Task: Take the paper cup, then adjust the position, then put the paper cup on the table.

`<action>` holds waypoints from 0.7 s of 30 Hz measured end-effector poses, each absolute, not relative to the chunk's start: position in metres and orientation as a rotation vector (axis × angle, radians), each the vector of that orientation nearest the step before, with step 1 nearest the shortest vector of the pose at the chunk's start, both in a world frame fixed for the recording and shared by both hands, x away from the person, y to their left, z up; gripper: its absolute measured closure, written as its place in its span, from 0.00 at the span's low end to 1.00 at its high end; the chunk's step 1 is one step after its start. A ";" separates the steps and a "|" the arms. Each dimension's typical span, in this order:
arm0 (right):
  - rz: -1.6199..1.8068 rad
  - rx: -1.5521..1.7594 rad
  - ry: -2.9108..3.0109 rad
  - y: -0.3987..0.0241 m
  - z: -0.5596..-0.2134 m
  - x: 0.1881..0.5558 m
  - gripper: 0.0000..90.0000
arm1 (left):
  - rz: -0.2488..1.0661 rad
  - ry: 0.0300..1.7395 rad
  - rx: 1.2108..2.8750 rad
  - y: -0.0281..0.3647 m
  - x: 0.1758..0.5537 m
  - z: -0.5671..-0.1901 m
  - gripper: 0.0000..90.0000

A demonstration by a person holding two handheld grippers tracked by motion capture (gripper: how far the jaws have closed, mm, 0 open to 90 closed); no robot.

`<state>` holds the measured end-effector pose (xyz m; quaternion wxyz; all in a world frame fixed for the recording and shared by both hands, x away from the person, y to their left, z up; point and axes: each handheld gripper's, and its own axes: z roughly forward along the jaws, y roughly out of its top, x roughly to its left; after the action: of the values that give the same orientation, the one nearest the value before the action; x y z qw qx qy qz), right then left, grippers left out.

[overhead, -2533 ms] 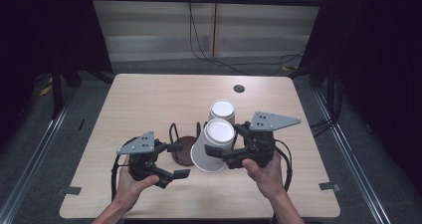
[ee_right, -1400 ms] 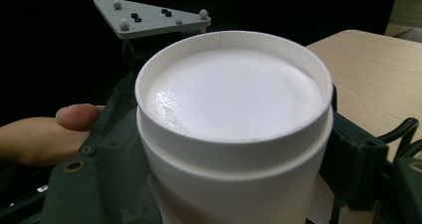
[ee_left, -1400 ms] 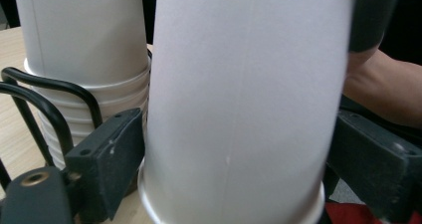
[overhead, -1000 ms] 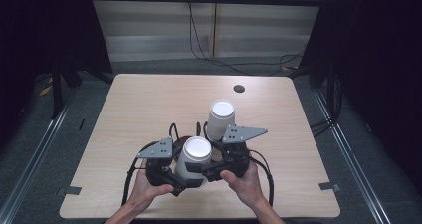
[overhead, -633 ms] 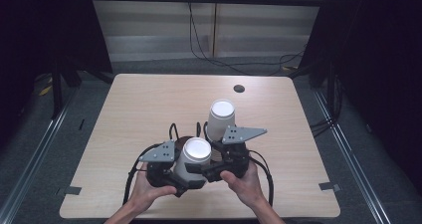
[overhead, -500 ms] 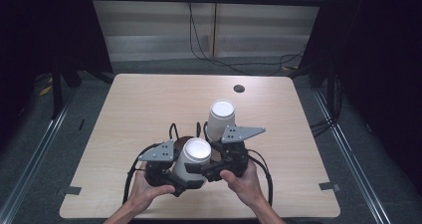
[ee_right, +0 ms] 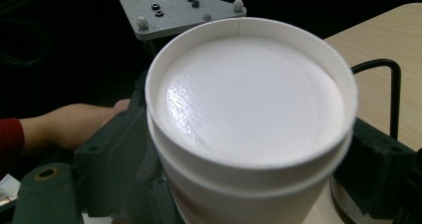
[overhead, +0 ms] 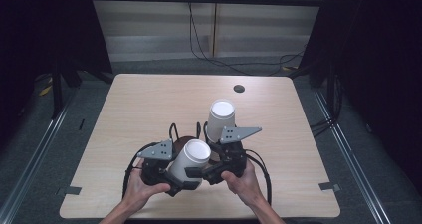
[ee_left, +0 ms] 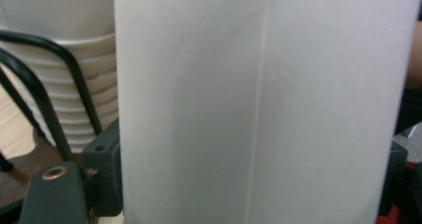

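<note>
Near table's front edge: your left gripper jaws just closed onto inverted paper cup; right gripper clamps same cup. Two-handed grasp set; second stack stands behind.

Close up: an upturned white paper cup, flat recessed base facing the lens, seemingly nested over a second cup at the rolled lip below. Dark gripper jaws pressed against both sides. Behind, a grey three-cornered plate, a hand with red sleeve, wooden table, black wire loop.
</note>
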<state>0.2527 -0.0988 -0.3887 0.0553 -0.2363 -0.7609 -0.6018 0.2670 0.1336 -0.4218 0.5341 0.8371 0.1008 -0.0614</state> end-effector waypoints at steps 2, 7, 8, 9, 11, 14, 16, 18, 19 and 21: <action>-1.826 -0.716 -2.309 -0.099 -0.389 0.252 0.16 | -0.152 0.247 1.999 0.135 0.267 -0.422 0.19; -1.806 -0.692 -2.327 -0.104 -0.389 0.252 0.16 | -0.167 0.255 2.033 0.138 0.268 -0.421 0.19; -1.805 -0.704 -2.330 -0.106 -0.389 0.253 0.16 | -0.166 0.263 2.044 0.139 0.268 -0.421 0.19; -1.801 -0.705 -2.331 -0.107 -0.389 0.253 0.16 | -0.165 0.267 2.050 0.139 0.269 -0.421 0.19; -1.798 -0.706 -2.332 -0.108 -0.389 0.253 0.16 | -0.167 0.285 2.073 0.141 0.270 -0.422 0.20; -1.758 -0.741 -2.368 -0.110 -0.390 0.255 0.16 | -0.168 0.305 2.116 0.142 0.271 -0.422 0.20; -1.732 -0.749 -2.399 -0.111 -0.391 0.255 0.16 | -0.165 0.316 2.144 0.143 0.272 -0.422 0.20; -1.721 -0.750 -2.403 -0.111 -0.392 0.255 0.16 | -0.164 0.323 2.154 0.144 0.273 -0.421 0.20; -1.713 -0.754 -2.409 -0.112 -0.392 0.255 0.16 | -0.164 0.327 2.156 0.145 0.274 -0.421 0.20; -1.712 -0.763 -2.415 -0.114 -0.392 0.257 0.16 | -0.165 0.335 2.170 0.147 0.275 -0.421 0.20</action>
<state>0.2566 -0.1142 -0.3919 0.0424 -0.2493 -0.7892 -0.5596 0.2752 0.1469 -0.4205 0.4529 0.8786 0.1358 -0.0666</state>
